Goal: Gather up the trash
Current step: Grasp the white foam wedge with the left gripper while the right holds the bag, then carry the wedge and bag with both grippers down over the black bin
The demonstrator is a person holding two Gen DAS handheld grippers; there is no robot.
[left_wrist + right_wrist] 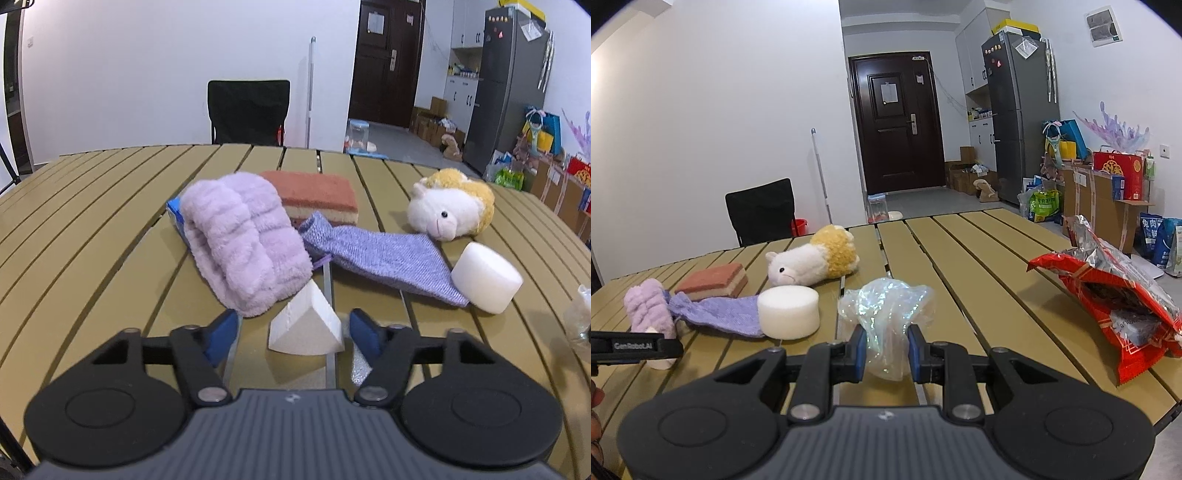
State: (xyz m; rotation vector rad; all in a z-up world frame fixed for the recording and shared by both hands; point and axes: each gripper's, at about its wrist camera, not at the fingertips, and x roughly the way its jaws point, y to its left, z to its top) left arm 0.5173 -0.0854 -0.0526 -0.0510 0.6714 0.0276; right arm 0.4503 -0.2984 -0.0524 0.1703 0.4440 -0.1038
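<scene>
Low over the slatted table (pixel 92 221), the left gripper (pixel 293 332) pointed down at a white foam wedge (pixel 304 328). Its blue pads (pixel 221 334) stood partly open, one on each side of the wedge; the right pad lay just beside the foam, the left one clearly apart from it, so nothing was gripped. Ahead and left of those fingers lay a lilac fluffy cloth (pixel 243 240), resting partly over a blue packet (pixel 175 214). Straight ahead, beyond the cloth, sat a brown-topped sponge (pixel 317 192). A purple knit pouch (pixel 384 254) stretched ahead and to the right, its far corner touching a white foam cylinder (pixel 484 277). Further off to the right lay a plush alpaca (pixel 450 210).

Seen from the right wrist, the left gripper's black finger entered at far left, near the cloth. The right gripper (pixel 886 350) was closed on a crumpled clear plastic bag (pixel 886 314), both blue pads pressing its lower part while the rest bulged up ahead of the fingers. The foam cylinder sat just left of that gripper, the alpaca further ahead and left. Well to the right lay an opened red foil snack bag (pixel 1108 302), its mouth gaping, on the table.
</scene>
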